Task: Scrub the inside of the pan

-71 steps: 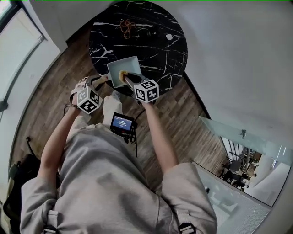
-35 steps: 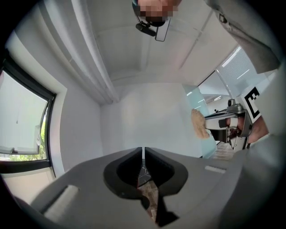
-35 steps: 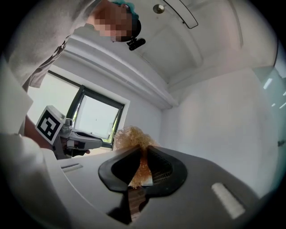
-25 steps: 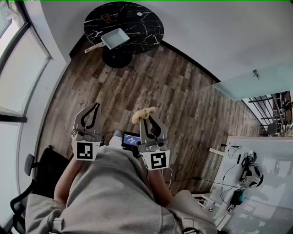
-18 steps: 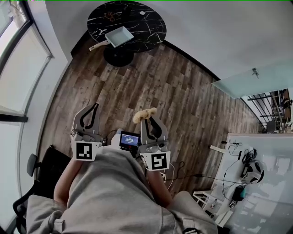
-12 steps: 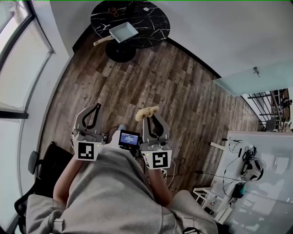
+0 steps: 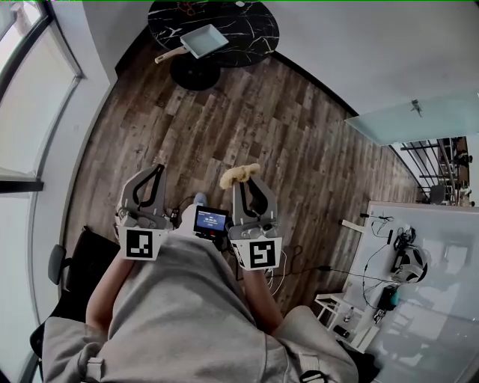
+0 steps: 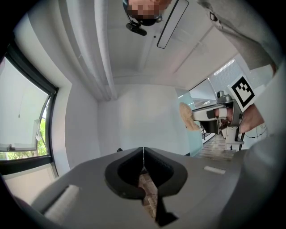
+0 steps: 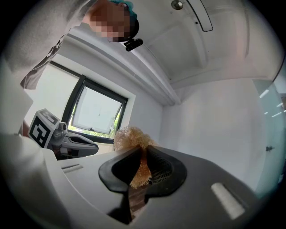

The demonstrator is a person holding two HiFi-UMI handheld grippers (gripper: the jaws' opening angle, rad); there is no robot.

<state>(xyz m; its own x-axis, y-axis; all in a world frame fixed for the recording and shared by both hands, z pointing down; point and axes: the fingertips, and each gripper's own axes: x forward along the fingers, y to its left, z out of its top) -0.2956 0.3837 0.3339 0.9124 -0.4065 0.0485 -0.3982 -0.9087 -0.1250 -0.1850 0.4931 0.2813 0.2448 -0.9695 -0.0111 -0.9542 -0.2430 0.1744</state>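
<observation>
A pale square pan (image 7: 204, 40) with a light handle rests on the round black marble table (image 7: 254, 22) far off at the top of the head view. Both grippers are held close to the person's body, far from the table. My right gripper (image 7: 247, 179) is shut on a tan scrubber (image 7: 239, 175), whose tuft sticks out past the tips (image 9: 132, 137). My left gripper (image 7: 156, 170) is shut with nothing between its jaws (image 8: 143, 154). In the left gripper view the right gripper and the scrubber (image 8: 188, 117) show at the right.
Wood plank floor (image 7: 247, 127) lies between the person and the table. A small screen device (image 7: 210, 221) hangs at the person's waist. A glass panel (image 7: 404, 120) and white desk with cables (image 7: 404, 262) stand at right; a window (image 7: 30, 90) and a dark chair (image 7: 56, 269) at left.
The person has stepped well back from the table since the earliest frame, the scrubber lifted out of the pan and the pan handle let go. Over the last second the view shifted slightly; grippers stay.
</observation>
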